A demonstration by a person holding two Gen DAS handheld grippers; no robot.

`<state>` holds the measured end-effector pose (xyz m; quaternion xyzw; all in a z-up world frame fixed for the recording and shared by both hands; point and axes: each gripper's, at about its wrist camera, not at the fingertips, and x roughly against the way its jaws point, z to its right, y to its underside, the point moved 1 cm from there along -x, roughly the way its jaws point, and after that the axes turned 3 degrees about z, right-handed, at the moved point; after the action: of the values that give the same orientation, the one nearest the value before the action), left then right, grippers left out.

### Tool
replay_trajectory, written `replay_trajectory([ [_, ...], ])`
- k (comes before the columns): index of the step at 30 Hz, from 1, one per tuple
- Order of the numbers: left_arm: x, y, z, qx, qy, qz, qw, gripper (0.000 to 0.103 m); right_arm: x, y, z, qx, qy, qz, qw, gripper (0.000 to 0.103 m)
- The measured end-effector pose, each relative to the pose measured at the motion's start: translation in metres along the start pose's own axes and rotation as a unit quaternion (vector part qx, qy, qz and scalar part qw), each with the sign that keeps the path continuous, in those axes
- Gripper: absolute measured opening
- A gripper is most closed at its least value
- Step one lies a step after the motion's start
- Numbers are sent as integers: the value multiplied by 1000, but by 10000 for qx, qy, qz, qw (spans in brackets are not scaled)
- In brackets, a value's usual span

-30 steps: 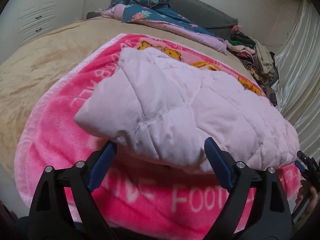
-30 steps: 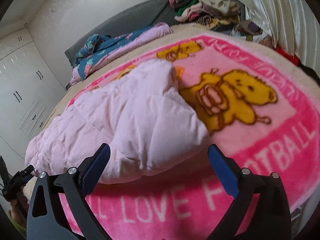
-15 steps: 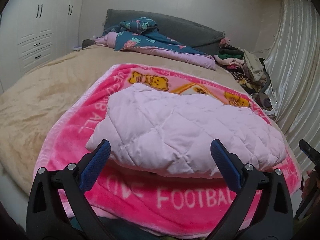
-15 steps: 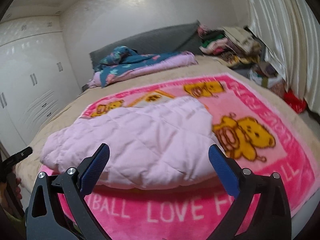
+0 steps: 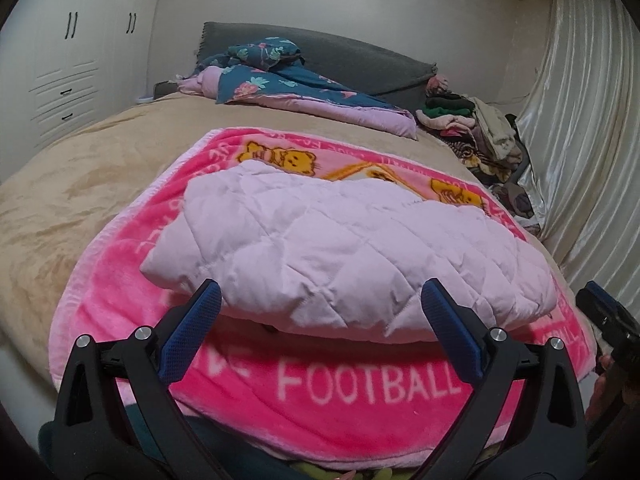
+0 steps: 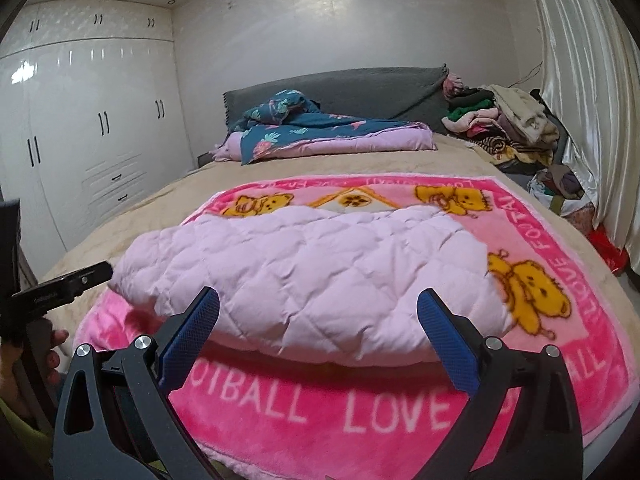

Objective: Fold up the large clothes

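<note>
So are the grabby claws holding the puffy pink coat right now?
No. Both the left gripper and the right gripper are open and empty. The folded pink quilted coat lies free on the pink blanket.

Saw a puffy, stitched pale pink quilted coat (image 5: 344,248) of soft matt cloth. Lay on a fuzzy pink blanket (image 5: 360,420) with fluffy pile. Felt-looking tan bedspread (image 5: 80,184) underneath, soft and dull. Had shiny, smooth silky curtains (image 5: 580,140) on the right and glossy white cupboard doors (image 6: 80,120) on the left. Showed black matt plastic fingers (image 5: 120,392) with bumpy blue rubber pads (image 5: 192,336) and small shiny metal bolts.
</note>
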<state>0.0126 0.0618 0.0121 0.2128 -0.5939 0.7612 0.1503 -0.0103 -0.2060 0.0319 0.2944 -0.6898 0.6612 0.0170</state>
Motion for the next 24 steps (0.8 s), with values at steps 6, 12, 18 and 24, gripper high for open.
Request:
replay_trajectory([
  [6,-9,14,11,-195,101,-175,9996,94,-11,13,-15,241,10,-107,9997,99],
  [12,-13,19,16,-246,72,-246,9994,94,-18,15,-20,256,-105,-244,9993,99],
  [18,-12,19,16,-247,62,-188,9995,94,-23,17,-22,254,-166,-345,9989,99],
  [24,-10,18,15,-222,32,-157,9996,94,-23,16,-22,230,-188,-318,9991,99],
])
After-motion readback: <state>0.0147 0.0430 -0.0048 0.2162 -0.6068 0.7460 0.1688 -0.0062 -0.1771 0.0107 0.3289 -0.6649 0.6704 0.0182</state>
